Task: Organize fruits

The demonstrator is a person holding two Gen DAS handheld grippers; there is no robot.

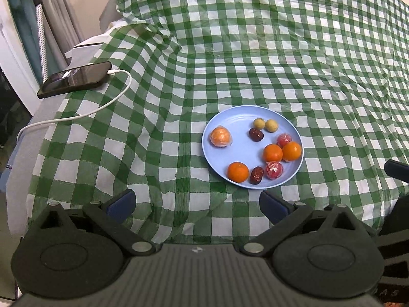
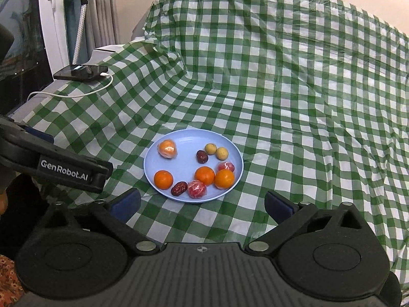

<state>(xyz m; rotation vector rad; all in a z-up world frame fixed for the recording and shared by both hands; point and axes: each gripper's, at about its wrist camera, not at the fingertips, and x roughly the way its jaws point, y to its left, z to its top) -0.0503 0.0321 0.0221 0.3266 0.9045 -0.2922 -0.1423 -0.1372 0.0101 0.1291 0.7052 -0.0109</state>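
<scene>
A light blue plate rests on the green checked cloth and holds several fruits: three oranges, a wrapped peeled orange, two wrapped red pieces, two dark red dates and two small yellow-brown fruits. My left gripper hangs open just short of the plate's near rim, nothing between its fingers. My right gripper is open too, empty, its blue pads either side of the plate's near edge. The left gripper's body shows at the left of the right wrist view.
A black phone with a white charging cable lies at the cloth's far left corner. The checked cloth rises over a bulky shape behind the plate. Curtains and a window frame stand at the left.
</scene>
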